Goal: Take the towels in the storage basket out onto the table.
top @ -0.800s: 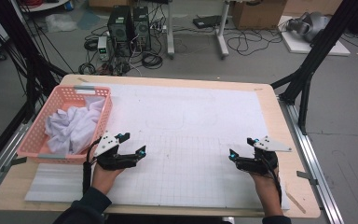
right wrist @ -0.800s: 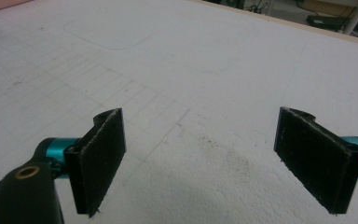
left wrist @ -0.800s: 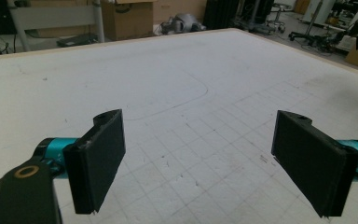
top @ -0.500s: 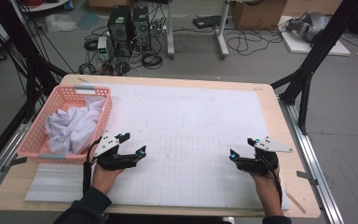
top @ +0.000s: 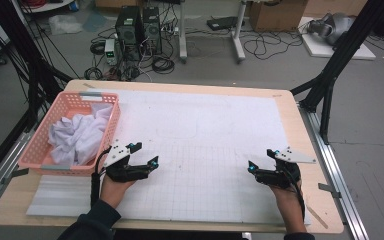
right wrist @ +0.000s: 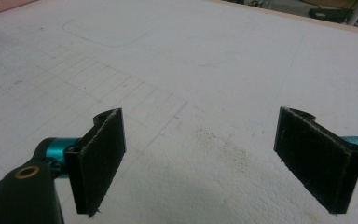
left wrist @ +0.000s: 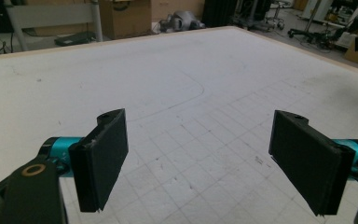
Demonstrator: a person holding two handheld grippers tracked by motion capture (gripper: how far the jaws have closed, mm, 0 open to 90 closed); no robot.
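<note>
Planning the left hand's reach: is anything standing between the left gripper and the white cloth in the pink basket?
Only the basket's near wall. The left gripper is open on the mat beside it; the cloth lies inside.

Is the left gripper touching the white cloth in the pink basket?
Apart. In the high view the left gripper sits over the white mat, outside the pink basket, whose wall separates it from the white cloth.

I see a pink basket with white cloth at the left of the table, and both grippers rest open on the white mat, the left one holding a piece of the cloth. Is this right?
Not fully. The left gripper holds nothing: the left gripper view shows bare mat between its open jaws. The white cloth lies wholly in the pink basket, as the high view shows. The right gripper is open too.
</note>
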